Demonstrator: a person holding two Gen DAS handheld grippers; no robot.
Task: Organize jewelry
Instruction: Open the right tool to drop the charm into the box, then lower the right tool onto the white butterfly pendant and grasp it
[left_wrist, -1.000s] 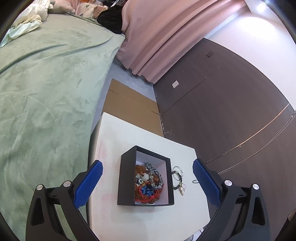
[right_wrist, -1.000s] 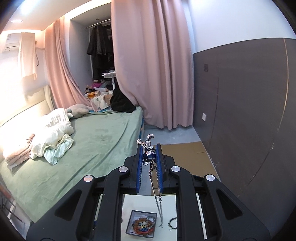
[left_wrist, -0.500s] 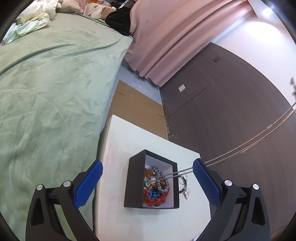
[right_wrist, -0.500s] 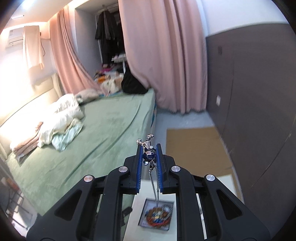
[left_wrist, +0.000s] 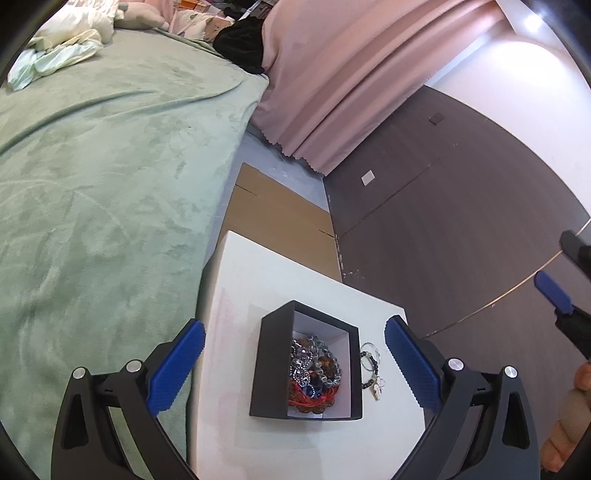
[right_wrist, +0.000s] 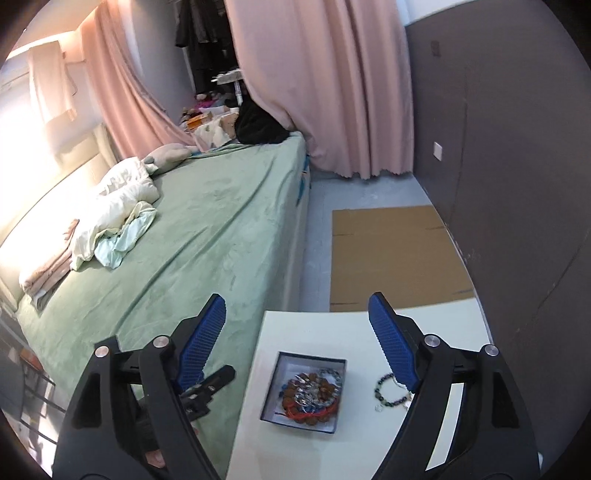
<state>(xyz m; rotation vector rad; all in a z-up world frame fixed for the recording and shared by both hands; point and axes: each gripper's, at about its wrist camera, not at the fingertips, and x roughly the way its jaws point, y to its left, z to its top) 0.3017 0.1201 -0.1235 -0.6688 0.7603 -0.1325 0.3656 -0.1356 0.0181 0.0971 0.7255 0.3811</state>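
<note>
A black open box (left_wrist: 271, 354) with a white lining sits on a small white table (left_wrist: 258, 280); it holds a pile of beaded bracelets and a silver chain necklace (left_wrist: 312, 373). A dark bead bracelet with a white charm (left_wrist: 371, 371) lies on the table just right of the box. My left gripper (left_wrist: 293, 363) is open and empty above the box. My right gripper (right_wrist: 297, 341) is open and empty, high above the table; the box (right_wrist: 341, 397) and the bracelet (right_wrist: 384, 391) show below it.
A green bed (left_wrist: 92, 177) runs along the table's left side. Flat cardboard (right_wrist: 391, 254) lies on the floor beyond the table. A dark panelled wall (left_wrist: 443, 221) stands to the right, pink curtains (right_wrist: 321, 81) at the back.
My right gripper opened and let go of the silver chain necklace, which now lies in the box. The right gripper tilted down toward the table. The left gripper stayed open above the box.
</note>
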